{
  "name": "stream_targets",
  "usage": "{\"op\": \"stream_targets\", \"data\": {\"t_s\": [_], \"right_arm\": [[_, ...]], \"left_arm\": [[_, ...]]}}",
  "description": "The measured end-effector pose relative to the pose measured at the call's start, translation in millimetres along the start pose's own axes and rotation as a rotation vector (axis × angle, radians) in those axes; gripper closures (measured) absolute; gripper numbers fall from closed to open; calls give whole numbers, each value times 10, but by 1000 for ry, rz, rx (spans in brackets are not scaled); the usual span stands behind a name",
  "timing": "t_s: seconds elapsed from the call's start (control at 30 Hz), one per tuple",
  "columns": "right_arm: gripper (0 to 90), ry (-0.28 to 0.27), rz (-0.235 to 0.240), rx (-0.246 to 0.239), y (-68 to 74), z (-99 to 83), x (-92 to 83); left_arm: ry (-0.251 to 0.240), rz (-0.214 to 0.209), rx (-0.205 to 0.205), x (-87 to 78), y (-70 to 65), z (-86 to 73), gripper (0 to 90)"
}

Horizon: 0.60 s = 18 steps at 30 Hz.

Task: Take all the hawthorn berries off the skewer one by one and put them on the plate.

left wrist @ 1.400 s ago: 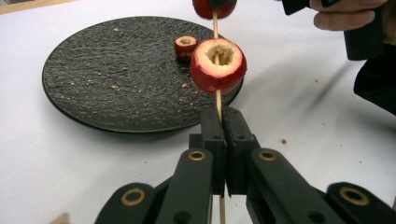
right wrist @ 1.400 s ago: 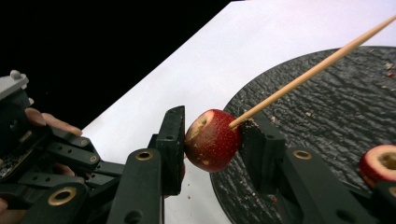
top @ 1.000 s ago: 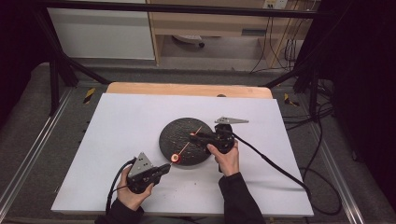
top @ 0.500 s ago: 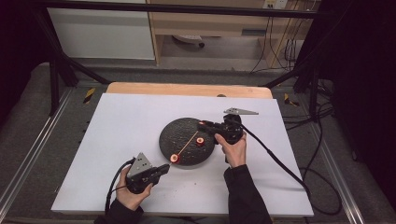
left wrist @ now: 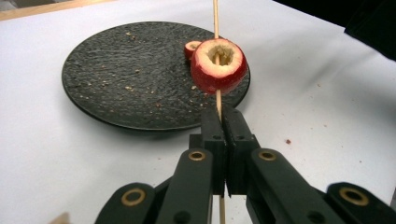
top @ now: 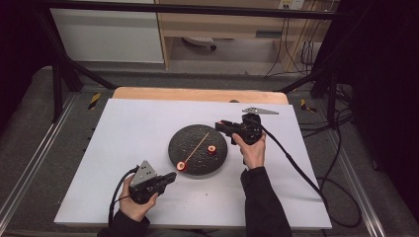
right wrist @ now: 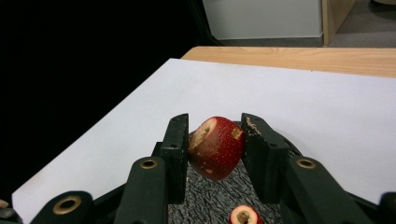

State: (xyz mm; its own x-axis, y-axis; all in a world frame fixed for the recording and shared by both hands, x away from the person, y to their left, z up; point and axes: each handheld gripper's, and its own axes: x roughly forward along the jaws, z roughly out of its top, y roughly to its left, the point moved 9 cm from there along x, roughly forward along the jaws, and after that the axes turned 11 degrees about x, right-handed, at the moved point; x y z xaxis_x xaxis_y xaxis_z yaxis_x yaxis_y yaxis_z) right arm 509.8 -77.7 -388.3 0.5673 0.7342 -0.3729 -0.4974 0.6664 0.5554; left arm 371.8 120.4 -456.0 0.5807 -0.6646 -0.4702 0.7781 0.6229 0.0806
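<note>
A thin wooden skewer (top: 197,146) slants over the black plate (top: 193,133). My left gripper (top: 170,177) is shut on its near end (left wrist: 218,103), just below a hollowed red fruit piece (left wrist: 218,65) threaded on the stick (top: 181,166). A second small red piece (top: 211,149) lies on the plate (left wrist: 191,48). My right gripper (top: 220,126) hovers over the plate's far right rim, shut on a larger red fruit piece (right wrist: 217,147), cut side turned left. Below it the loose piece (right wrist: 243,216) shows on the plate (right wrist: 205,200).
The plate rests mid-way on a white sheet (top: 133,133) over a wooden table (top: 197,94). Crumbs dot the plate and the sheet (left wrist: 288,141). Cables trail from both grippers across the near side. Dark frame rails border the table.
My right gripper has drawn back and up from the plate's middle toward its far right rim, carrying the fruit piece. The left gripper and skewer have stayed put.
</note>
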Motion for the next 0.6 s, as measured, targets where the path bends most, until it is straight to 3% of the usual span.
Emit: {"op": "stream_targets", "data": {"t_s": [0.6], "right_arm": [[640, 106, -49, -21, -64, -303, 584]], "left_arm": [[-3, 22, -31, -47, 138, -22, 884]]}}
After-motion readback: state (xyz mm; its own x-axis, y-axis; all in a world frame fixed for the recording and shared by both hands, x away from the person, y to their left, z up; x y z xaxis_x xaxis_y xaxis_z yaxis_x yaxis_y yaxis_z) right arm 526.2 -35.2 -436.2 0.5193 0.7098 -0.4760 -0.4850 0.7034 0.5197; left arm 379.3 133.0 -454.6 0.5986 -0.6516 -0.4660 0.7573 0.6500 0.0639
